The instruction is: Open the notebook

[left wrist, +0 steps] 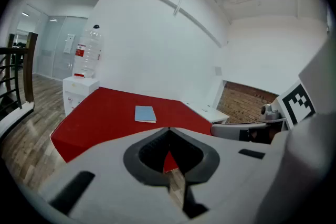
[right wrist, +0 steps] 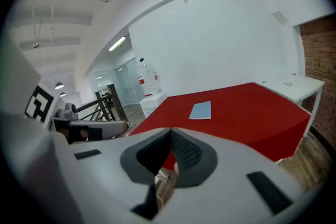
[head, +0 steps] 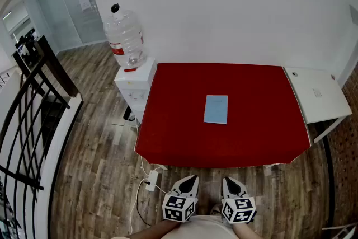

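A light blue notebook [head: 216, 109] lies closed and flat near the middle of the red table [head: 179, 131]. It also shows in the left gripper view as the notebook [left wrist: 145, 113] and in the right gripper view as the notebook [right wrist: 201, 110]. My left gripper [head: 191, 178] and right gripper [head: 227, 180] hang side by side short of the table's near edge, well away from the notebook. Both are shut with nothing held. The left gripper [left wrist: 168, 129] and right gripper [right wrist: 170, 130] have their jaws closed tip to tip.
A white water dispenser [head: 134, 84] with a large bottle [head: 124, 33] stands at the table's left. A white side table [head: 316, 95] adjoins the right end. A power strip and cable [head: 150, 181] lie on the wood floor. Black railing [head: 28, 115] runs at far left.
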Motion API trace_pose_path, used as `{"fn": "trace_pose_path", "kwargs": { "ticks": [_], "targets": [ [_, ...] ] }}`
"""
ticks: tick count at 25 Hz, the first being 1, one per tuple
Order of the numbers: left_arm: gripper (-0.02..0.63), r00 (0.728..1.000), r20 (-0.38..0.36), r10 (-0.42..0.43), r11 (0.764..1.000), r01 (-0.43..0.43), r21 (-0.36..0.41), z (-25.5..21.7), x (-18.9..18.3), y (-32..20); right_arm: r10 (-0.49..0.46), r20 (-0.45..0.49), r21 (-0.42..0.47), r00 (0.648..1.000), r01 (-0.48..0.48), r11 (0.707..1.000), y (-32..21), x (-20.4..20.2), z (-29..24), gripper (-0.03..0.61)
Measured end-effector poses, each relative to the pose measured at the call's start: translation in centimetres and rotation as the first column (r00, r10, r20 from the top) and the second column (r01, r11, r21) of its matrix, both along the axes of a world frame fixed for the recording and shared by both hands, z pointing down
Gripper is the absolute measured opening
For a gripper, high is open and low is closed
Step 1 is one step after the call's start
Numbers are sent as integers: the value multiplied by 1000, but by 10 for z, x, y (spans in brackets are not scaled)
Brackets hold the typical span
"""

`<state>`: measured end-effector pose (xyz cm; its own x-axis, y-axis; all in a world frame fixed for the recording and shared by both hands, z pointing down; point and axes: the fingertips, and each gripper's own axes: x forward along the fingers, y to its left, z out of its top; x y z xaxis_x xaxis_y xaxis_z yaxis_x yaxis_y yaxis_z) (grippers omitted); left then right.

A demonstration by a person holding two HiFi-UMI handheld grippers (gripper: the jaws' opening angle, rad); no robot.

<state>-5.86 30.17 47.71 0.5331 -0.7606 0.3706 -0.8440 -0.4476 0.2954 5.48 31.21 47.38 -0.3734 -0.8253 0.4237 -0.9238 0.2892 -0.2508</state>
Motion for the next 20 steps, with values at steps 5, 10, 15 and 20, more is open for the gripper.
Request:
{"fn": "trace_pose_path", "kwargs": {
  "ticks": [5,10,15,20],
  "targets": [
    [5,1000,-7,15,1000,-15,-2,4,-13,1,11,12,-1,1000,-11,1000,4,-20,2,6],
    [5,1000,-17,19,1000,-19,-13,7,-15,-11,23,8,-10,1000,-22,1000,-6,-20,5,6],
    [5,1000,-10,6,1000,-6,-19,14,-10,-40,4,17,-18,1000,-4,1000,-37,-19,14,6],
    [5,1000,-1,-23,1000,23,-21,17,3,-100,-38,21,-3,999,39,999,-105,-9,14,6]
  ]
}}
